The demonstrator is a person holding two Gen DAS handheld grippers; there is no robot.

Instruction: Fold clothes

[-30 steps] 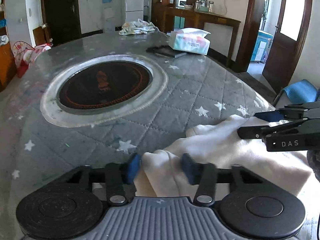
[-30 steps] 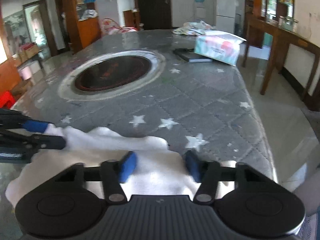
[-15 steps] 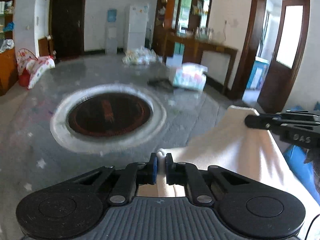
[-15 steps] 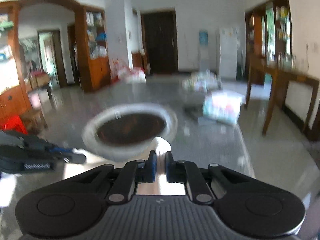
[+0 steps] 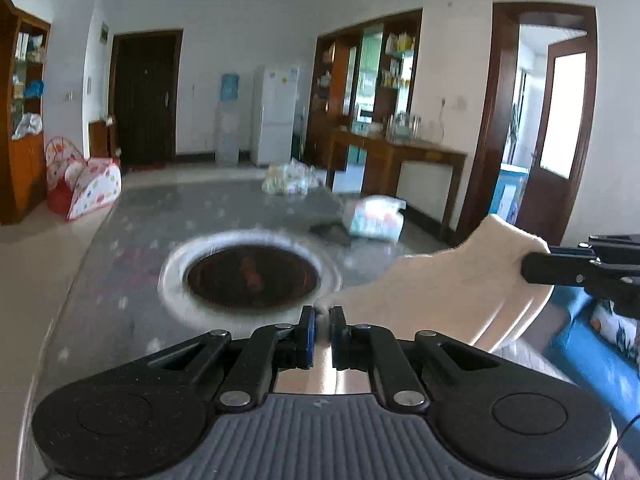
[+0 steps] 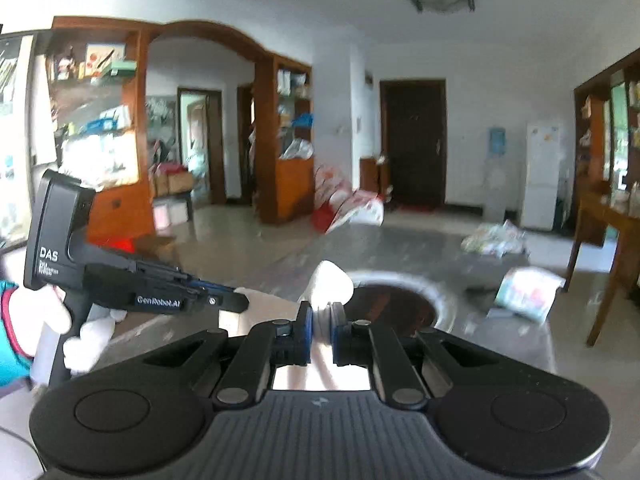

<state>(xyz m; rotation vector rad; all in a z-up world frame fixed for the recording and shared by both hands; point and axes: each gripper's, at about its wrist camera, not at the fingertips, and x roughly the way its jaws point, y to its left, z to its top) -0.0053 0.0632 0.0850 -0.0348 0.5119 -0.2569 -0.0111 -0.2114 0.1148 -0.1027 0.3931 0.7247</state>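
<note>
A cream-white garment (image 5: pixel 452 292) hangs in the air above the near end of the table, held at two points. My left gripper (image 5: pixel 322 320) is shut on one edge of it. My right gripper (image 6: pixel 320 318) is shut on another edge, and a tuft of the garment (image 6: pixel 330 286) sticks up above its pads. In the left wrist view the right gripper (image 5: pixel 532 268) pinches the cloth at the right. In the right wrist view the left gripper (image 6: pixel 236 300) shows at the left, held by a white-gloved hand (image 6: pixel 86 338).
The grey star-patterned table (image 5: pixel 132 280) has a round dark inset (image 5: pixel 252 276) in the middle. A tissue pack (image 5: pixel 374 216), a dark flat object (image 5: pixel 328 229) and a bundle of cloth (image 5: pixel 286 180) lie at its far side. A wooden side table (image 5: pixel 400 160) stands to the right.
Both grippers closed on the garment as it lay on the table and have lifted it well above the table. The views are blurred from the upward motion.
</note>
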